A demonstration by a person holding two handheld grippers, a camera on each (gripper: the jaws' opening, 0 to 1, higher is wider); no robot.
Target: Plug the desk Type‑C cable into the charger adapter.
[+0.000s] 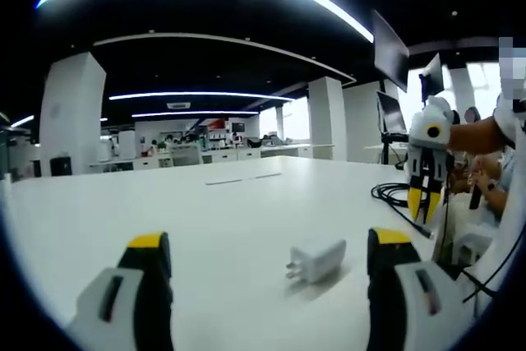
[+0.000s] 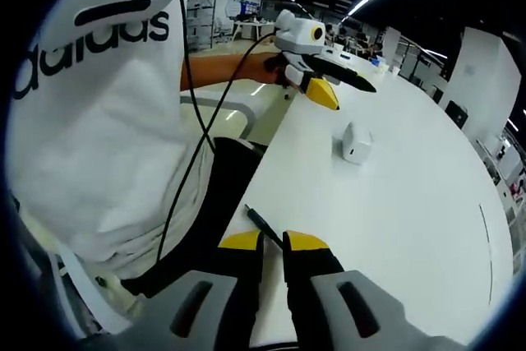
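Charger (image 1: 319,259) lies between wide left tongs (image 1: 271,254); cable (image 2: 265,228) pinched in right tongs (image 2: 274,242) should be aligned first.

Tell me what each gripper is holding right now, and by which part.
The right gripper pinches the black cable just behind its plug end. The left gripper holds nothing; the white charger adapter lies between its open jaws.

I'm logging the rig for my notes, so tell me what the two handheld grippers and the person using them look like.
Both grippers have white and grey bodies, and their jaws are black with yellow tips. The left gripper has a round lens ringed in yellow, and a thin black cable runs back from it. The right gripper is built the same. The person wears a white shirt with black Adidas lettering.
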